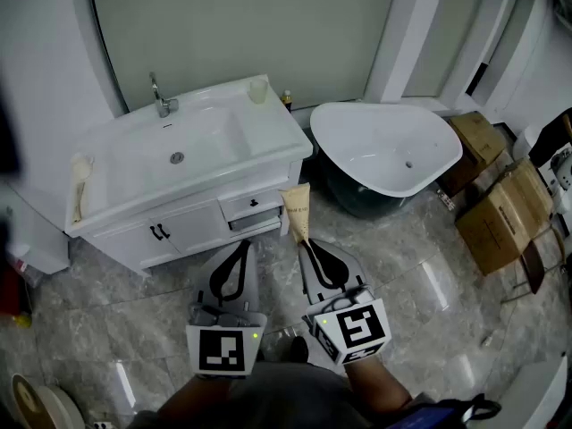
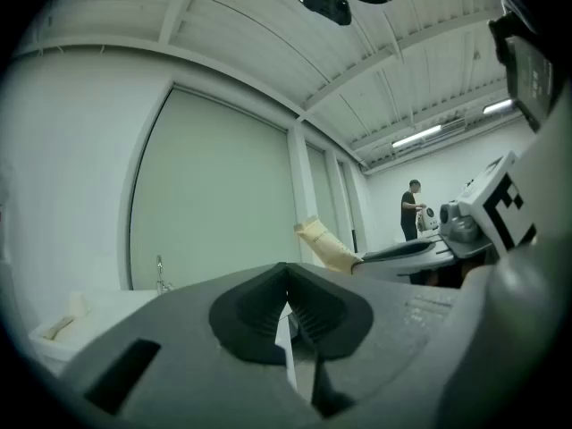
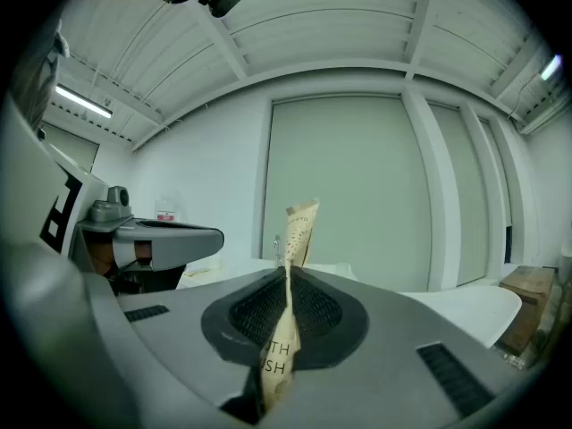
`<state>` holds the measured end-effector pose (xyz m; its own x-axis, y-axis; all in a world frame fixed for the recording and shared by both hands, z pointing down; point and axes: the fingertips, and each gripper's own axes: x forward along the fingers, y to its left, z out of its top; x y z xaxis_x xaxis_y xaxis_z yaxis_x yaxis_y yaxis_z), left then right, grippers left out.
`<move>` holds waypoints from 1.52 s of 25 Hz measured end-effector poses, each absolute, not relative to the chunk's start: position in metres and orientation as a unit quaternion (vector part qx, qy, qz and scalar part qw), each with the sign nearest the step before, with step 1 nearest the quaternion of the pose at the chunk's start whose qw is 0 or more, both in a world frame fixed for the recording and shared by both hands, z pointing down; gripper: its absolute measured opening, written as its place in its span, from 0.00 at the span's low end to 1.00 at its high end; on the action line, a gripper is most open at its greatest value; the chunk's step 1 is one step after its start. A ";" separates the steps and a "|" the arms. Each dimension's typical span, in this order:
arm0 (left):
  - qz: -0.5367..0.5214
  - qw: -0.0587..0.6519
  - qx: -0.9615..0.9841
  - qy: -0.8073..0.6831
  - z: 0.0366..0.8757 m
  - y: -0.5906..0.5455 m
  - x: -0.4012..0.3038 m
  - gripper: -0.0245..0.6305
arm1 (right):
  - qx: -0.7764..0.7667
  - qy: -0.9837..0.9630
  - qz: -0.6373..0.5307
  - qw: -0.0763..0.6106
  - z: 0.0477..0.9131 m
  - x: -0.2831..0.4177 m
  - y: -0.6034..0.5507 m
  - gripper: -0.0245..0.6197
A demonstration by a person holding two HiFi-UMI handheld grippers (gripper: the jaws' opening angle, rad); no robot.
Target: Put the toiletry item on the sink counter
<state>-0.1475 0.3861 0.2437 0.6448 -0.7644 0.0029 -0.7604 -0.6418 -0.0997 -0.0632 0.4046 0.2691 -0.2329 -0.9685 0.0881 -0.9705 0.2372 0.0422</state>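
A: Right gripper (image 1: 305, 242)?
B: I've got it clamped on the tube (image 1: 297, 209), centre frame, crimped end pointing up-frame. It's over the floor (image 1: 420, 266), just in front of the table's (image 1: 273, 132) right front corner, not on it.
A: Left gripper (image 1: 242, 244)?
B: Jaws pinched together, nothing held. It's just left of the right one, lower centre.
A: Table?
B: Upper left. Faucet (image 1: 161, 96) at the back, cup (image 1: 258, 88) at the back right corner.
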 end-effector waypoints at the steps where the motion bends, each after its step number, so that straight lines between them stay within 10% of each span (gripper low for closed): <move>1: -0.023 0.046 -0.906 0.420 0.244 0.387 -0.144 0.05 | 0.617 -0.785 0.010 0.048 0.269 -0.060 0.405 0.07; 38: -0.097 0.012 -0.888 0.449 0.304 0.278 -0.057 0.05 | 0.621 -0.778 0.088 0.038 0.330 0.063 0.295 0.07</move>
<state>-0.0569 0.2780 0.3036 0.5786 -0.7994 0.1615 -0.7950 -0.5971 -0.1074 0.0631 0.2950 0.3299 -0.2267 -0.9593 0.1683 -0.9727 0.2142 -0.0895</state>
